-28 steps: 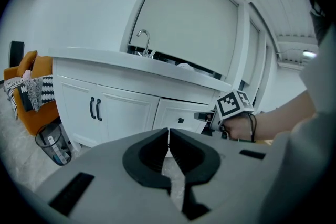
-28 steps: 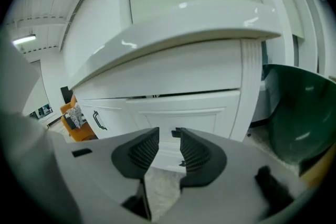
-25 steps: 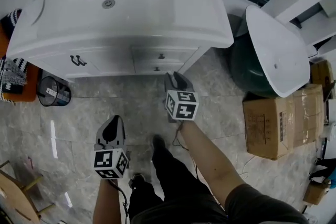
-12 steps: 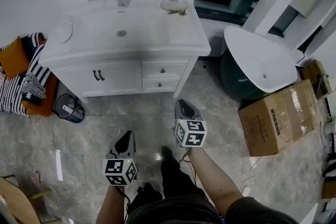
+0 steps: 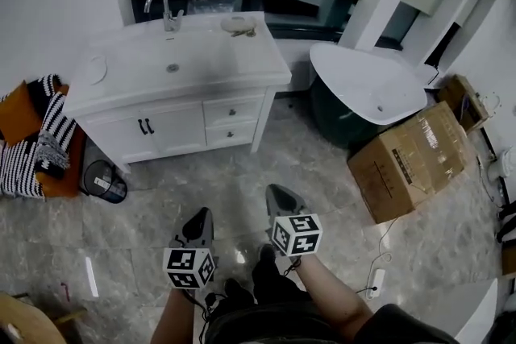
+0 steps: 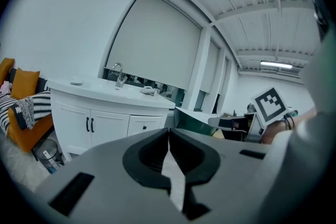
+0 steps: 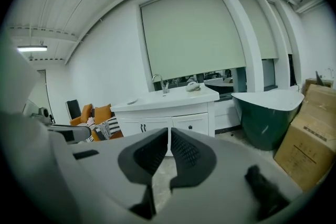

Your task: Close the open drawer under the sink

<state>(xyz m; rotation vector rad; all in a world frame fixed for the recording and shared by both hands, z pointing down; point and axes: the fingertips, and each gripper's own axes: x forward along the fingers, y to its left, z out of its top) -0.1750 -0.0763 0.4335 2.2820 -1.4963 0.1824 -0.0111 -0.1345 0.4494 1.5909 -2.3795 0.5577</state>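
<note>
Under the sink, at the right end of the white vanity, the upper drawer and lower drawer sit pushed in flush. Their long axes run level along the front, and their faces and small dark knobs are turned toward the person. Both grippers hang over the grey floor, well apart from the vanity. The left gripper has its jaws pressed together on nothing. The right gripper has just been closing its jaws; they now meet, nothing between them. In the left gripper view the gripper's own body cuts off the lower drawer.
</note>
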